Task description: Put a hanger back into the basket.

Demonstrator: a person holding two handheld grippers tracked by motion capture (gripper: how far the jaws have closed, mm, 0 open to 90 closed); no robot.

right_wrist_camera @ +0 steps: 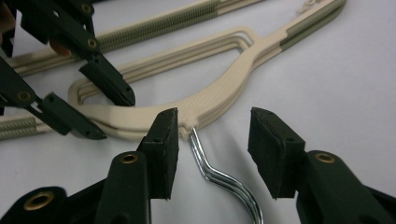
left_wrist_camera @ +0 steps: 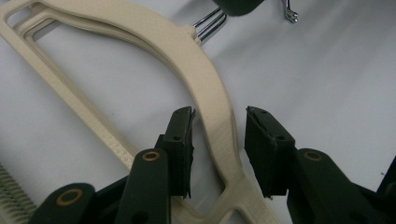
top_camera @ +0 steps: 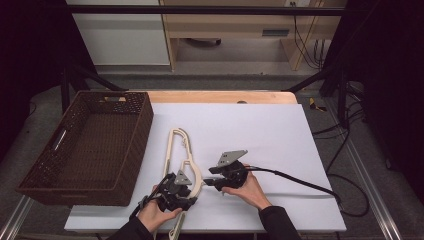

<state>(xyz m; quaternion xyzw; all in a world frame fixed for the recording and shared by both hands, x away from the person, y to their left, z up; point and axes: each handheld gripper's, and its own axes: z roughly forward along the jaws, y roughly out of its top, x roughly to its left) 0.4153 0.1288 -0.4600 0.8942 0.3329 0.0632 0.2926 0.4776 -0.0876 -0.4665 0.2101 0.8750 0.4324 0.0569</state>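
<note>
I see cream hangers [top_camera: 181, 155] stacked flat on white surface [top_camera: 270, 130], just right of brown wicker basket [top_camera: 90, 145]. My left gripper [left_wrist_camera: 218, 140] spread apart, jaws straddling curved hanger arm, not clamped. My right gripper [right_wrist_camera: 212, 149] also spread, jaws either side of chrome hook [right_wrist_camera: 219, 175] where it leaves hanger body. Both hands low near front edge of surface.

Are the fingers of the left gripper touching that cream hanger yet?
Apart. In the left gripper view, the left gripper straddles the hanger with white table visible between each finger and the plastic.
</note>
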